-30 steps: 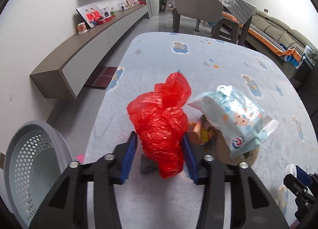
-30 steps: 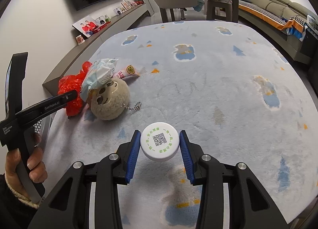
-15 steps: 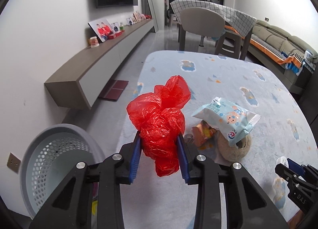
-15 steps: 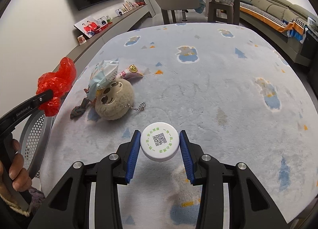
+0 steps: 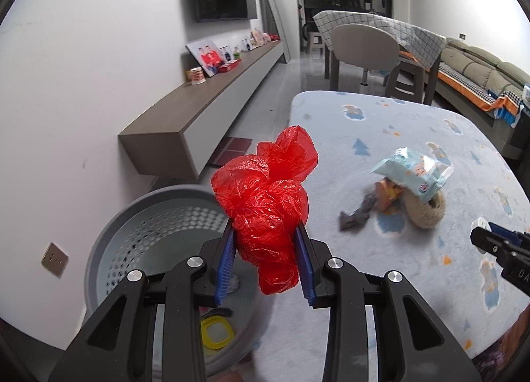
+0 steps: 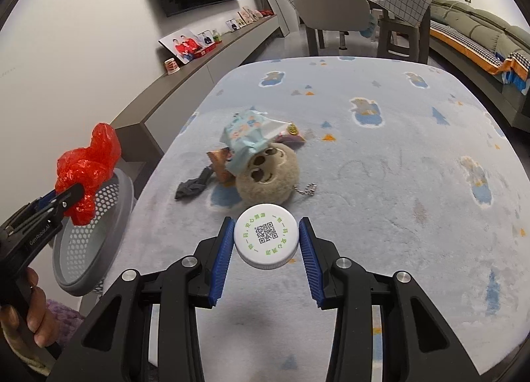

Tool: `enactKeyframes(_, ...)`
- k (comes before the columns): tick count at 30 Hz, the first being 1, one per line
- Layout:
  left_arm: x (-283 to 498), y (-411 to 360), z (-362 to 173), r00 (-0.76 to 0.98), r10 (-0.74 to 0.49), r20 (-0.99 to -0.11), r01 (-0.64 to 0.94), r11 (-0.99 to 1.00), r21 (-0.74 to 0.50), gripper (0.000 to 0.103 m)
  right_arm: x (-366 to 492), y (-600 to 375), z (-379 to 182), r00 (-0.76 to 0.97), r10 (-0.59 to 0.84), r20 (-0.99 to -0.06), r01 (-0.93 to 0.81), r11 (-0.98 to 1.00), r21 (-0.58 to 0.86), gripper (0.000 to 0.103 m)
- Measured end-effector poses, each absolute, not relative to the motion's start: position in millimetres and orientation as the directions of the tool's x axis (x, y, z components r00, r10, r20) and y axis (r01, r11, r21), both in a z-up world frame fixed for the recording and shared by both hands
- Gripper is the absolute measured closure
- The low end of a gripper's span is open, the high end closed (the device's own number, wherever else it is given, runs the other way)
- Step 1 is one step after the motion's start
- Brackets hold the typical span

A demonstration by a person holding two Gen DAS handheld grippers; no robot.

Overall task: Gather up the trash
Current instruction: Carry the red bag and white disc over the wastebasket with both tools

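My left gripper (image 5: 265, 266) is shut on a crumpled red plastic bag (image 5: 265, 196), held in the air over the rim of a grey perforated bin (image 5: 145, 243). In the right wrist view the same red plastic bag (image 6: 86, 173) hangs over the grey bin (image 6: 96, 233) at the left. My right gripper (image 6: 266, 249) is shut on a white round cap (image 6: 265, 239) with a QR code, lifted above the pale blue rug (image 6: 397, 183). On the rug lie a light blue wipes pack (image 6: 248, 130), an orange snack wrapper (image 6: 220, 161) and a grey scrap (image 6: 195, 185).
A beige plush toy (image 6: 268, 176) with a ball chain sits under the wipes pack. A yellow lid (image 5: 217, 332) lies inside the bin. A low wall cabinet (image 5: 198, 113) runs along the left, chairs and a covered table (image 5: 364, 47) stand behind, a sofa (image 5: 480, 74) at the right.
My left gripper lifted the red bag off the rug and carried it left, over the bin. My right gripper rose a little with the cap still in it.
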State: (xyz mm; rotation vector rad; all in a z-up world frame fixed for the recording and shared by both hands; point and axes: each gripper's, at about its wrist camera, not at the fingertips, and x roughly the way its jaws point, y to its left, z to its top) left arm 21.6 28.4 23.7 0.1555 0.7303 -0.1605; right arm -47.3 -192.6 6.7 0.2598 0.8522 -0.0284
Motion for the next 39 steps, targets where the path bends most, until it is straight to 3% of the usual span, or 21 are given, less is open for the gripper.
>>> enactKeyframes(15,9,130,-5,0.685,0.055,-0.726,0.021,0.995,0.095,0.07,0,-66,18,0.61,0.247,-0.753,-0.153,0.969,0.194,0.064)
enactKeyframes(23,10,163,-17,0.662,0.063,-0.747,-0.024,0.998,0.062,0.069,28,-6,11,0.56,0.323,-0.763,-0.282,0.94,0.191,0.064)
enactKeyframes(33,23,173,-41,0.604,0.04,-0.796,-0.018,0.999,0.037,0.069,53,14,-13,0.499,0.358,-0.789,-0.316,0.923,0.219,0.064)
enactKeyframes(37,25,175,-44,0.592,0.049,-0.805,-0.03,0.999,0.039,0.066,57,21,-18,0.489,0.371,-0.789,-0.333,0.916,0.225,0.064)
enactKeyframes(39,24,176,-43,0.594,0.054,-0.803,-0.036,0.999,0.04,0.059,59,23,-19,0.489,0.379,-0.786,-0.335,0.913,0.232,0.064)
